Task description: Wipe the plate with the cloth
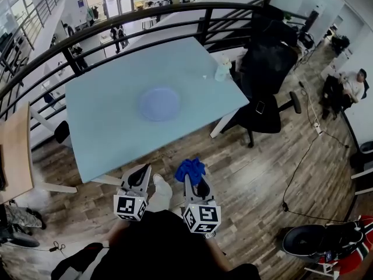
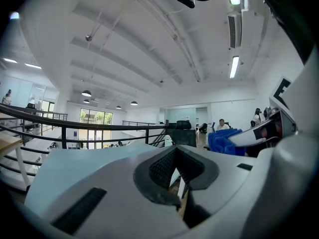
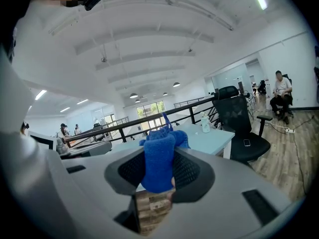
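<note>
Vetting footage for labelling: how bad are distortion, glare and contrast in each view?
Head view: heavy fisheye bows the railing; pale plate barely contrasts with the table. Left gripper view: ceiling light glares. Right gripper view: cloth sharp, corners vignetted.

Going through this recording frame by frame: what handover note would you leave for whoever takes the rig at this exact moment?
Left gripper: jaws together, nothing between them, held over the wooden floor short of the table.
Right gripper: shut on the blue cloth, which bunches out past the jaws; also short of the table.
Plate: lies flat near the middle of the table, with nothing touching it.
Done: the cloth is in grip.
Left: carry the cloth to the plate and wipe it. The left gripper is free, probably to steady the plate.
</note>
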